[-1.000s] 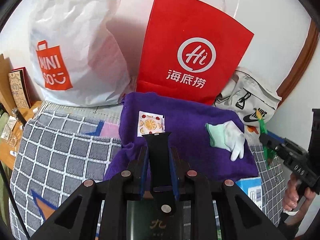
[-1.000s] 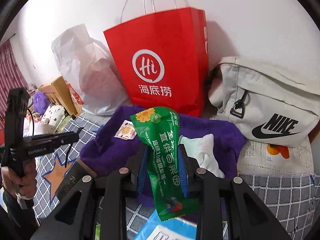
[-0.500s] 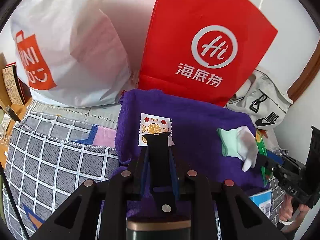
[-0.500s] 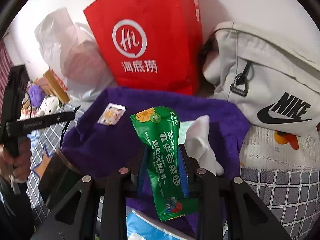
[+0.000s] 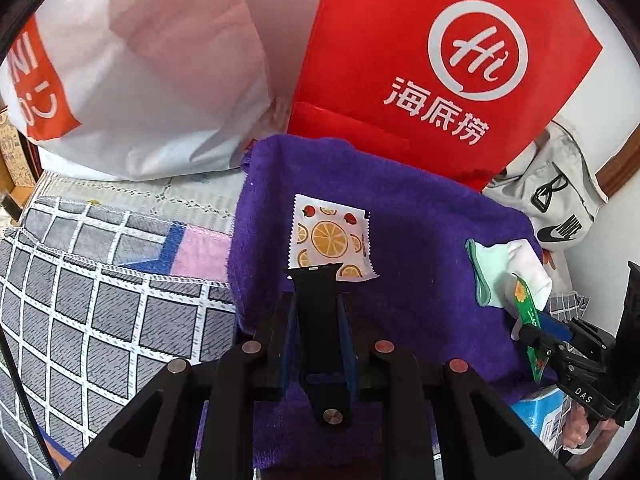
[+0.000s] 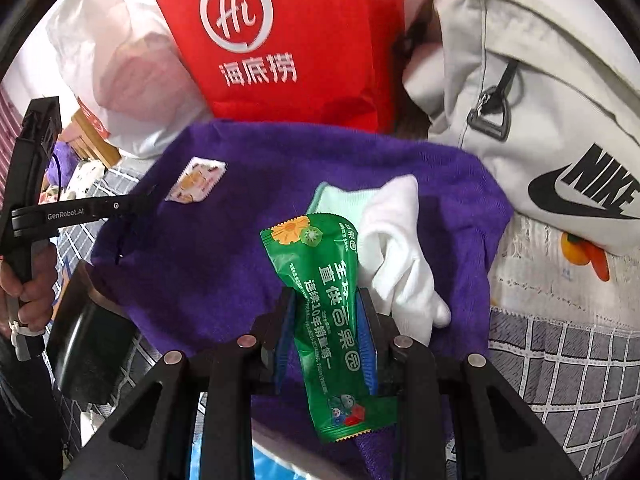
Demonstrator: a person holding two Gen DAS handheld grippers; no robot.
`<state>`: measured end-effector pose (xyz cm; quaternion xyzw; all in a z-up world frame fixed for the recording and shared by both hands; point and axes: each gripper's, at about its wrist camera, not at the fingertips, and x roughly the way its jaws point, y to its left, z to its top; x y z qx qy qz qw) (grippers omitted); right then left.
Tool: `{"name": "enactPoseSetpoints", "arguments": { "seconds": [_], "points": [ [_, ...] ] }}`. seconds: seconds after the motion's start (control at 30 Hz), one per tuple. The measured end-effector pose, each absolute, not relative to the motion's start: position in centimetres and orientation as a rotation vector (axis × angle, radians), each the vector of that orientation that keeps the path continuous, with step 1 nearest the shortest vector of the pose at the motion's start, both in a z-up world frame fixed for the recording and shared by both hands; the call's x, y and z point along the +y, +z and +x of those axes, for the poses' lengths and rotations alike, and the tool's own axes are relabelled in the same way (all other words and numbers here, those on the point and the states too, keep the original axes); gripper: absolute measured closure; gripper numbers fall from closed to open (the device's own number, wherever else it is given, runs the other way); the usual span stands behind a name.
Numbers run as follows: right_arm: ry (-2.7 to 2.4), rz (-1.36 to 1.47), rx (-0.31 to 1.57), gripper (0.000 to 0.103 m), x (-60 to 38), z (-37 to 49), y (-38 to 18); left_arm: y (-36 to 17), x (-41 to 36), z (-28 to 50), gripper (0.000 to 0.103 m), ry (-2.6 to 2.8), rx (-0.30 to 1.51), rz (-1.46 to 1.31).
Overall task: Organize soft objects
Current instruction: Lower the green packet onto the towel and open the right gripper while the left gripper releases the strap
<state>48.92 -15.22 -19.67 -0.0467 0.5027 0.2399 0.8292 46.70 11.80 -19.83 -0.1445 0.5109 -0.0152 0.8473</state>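
Observation:
A purple towel (image 5: 420,240) is spread on the bed, with an orange-print sachet (image 5: 330,236) and a white glove with a mint cuff (image 5: 516,264) lying on it. My left gripper (image 5: 316,300) is shut on a black watch strap (image 5: 320,340), whose tip hangs just short of the sachet. My right gripper (image 6: 325,294) is shut on a green snack packet (image 6: 332,300) and hovers over the towel (image 6: 240,240), just in front of the glove (image 6: 400,248). The left wrist view catches the right gripper (image 5: 536,332) at the towel's right edge.
A red paper bag (image 5: 440,60) and a white plastic bag (image 5: 140,72) stand behind the towel. A white Nike bag (image 6: 540,120) lies to its right. A grey chequered blanket (image 5: 100,300) covers the bed. A blue pack (image 5: 548,416) and a black box (image 6: 88,340) sit near the front.
Both grippers have come down and closer to the purple towel, which now fills more of each view. The strap and the green packet stay gripped as before.

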Motion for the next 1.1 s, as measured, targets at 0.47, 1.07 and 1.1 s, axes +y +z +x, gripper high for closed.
{"name": "enactPoseSetpoints", "arguments": {
  "seconds": [0.47,1.07,1.1],
  "points": [
    [0.503,-0.082,1.097,0.07,-14.9,49.4,-20.4,-21.1,11.9,47.1,0.083,-0.037,1.115,-0.293],
    [0.497,-0.021,0.955,0.051,-15.1,45.8,-13.9,-16.9,12.3,43.0,0.065,-0.036,1.081,-0.286],
    [0.499,-0.016,0.944,0.051,-15.3,45.3,-13.3,-16.3,12.2,42.3,0.064,-0.033,1.069,-0.281]
  ]
}}
